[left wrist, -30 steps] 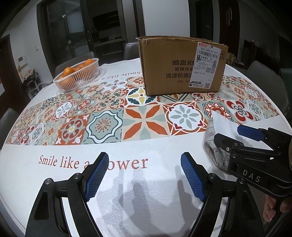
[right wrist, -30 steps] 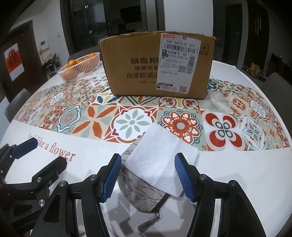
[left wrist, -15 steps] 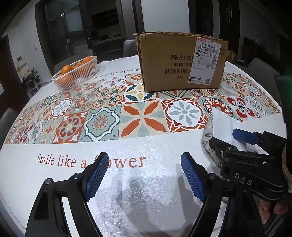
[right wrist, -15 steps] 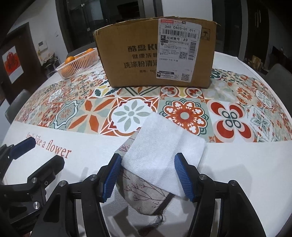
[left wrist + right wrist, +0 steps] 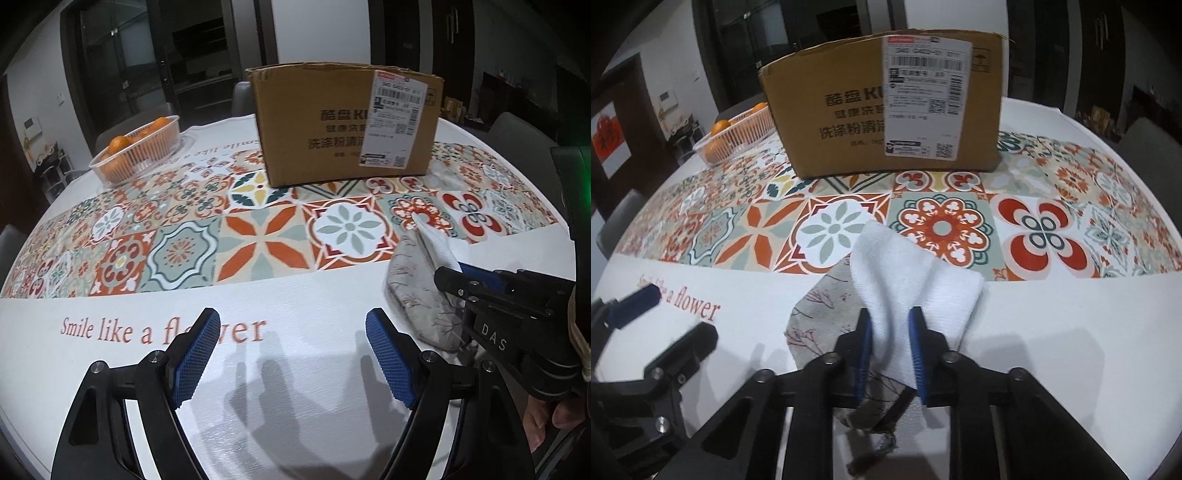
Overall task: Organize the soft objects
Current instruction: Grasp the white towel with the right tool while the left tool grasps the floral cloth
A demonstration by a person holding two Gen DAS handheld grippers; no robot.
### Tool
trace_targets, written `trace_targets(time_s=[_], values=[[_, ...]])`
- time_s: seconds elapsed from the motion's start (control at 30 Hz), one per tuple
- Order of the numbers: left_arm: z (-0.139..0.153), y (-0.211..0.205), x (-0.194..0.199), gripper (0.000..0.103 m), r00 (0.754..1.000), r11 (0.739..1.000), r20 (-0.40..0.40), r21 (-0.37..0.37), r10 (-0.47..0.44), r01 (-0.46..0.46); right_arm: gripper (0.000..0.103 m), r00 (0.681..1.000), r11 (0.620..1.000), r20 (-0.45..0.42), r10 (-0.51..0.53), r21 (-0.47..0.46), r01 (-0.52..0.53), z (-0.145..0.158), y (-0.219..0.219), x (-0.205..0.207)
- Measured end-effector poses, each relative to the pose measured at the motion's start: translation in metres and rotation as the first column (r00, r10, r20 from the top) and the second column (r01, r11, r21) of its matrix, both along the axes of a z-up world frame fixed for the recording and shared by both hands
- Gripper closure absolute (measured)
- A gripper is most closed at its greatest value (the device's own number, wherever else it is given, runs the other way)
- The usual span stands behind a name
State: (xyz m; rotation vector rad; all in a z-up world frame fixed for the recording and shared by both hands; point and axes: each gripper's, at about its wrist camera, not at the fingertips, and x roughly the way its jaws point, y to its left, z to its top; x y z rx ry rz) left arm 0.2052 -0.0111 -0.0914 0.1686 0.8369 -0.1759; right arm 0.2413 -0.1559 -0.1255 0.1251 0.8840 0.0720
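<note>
A white folded cloth (image 5: 916,273) lies bunched on a grey printed fabric piece (image 5: 820,306) near the table's front. My right gripper (image 5: 891,325) is shut on the white cloth, its near edge pinched between the blue pads. In the left wrist view the white cloth (image 5: 437,243) and grey fabric (image 5: 413,288) show at the right, with the right gripper (image 5: 465,275) on them. My left gripper (image 5: 291,354) is open and empty above the white table front. A cardboard box (image 5: 886,107) stands behind, open at the top.
A clear basket of oranges (image 5: 136,151) sits at the back left of the round table (image 5: 295,306) with its tiled pattern. Chairs (image 5: 524,129) stand around the table. The left gripper (image 5: 646,332) shows at the left of the right wrist view.
My right gripper has closed on the white cloth, which has bunched up between the pads. The left gripper has stayed open and shifted slightly.
</note>
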Motion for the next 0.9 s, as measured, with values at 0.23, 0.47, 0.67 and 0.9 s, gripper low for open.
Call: trace_targets(time_s=[0.23,0.47,0.67,0.9], values=[[0.001,-0.012,0.005,0.022,0.999,0.998,-0.016,-0.061,-0.037,0.036,0.091,1.0,1.0,0.002,-0.017,0.016,0.017,0.002,-0.009,-0.006],[-0.002,-0.03,0.017,0.036,0.993,0.982,-0.073,-0.167,-0.096,0.083,0.091,0.999,0.998,0.001,-0.032,0.052,0.032,0.001,-0.019,-0.009],[-0.012,-0.039,0.027,0.053,0.982,0.964,-0.146,-0.253,-0.121,0.082,0.091,0.999,0.995,0.0,-0.048,0.091,0.047,-0.002,-0.026,-0.011],[-0.018,-0.045,0.03,0.055,0.97,0.946,-0.19,-0.313,-0.148,0.083,0.091,0.998,0.987,0.004,-0.067,0.144,0.066,-0.001,-0.035,-0.017]])
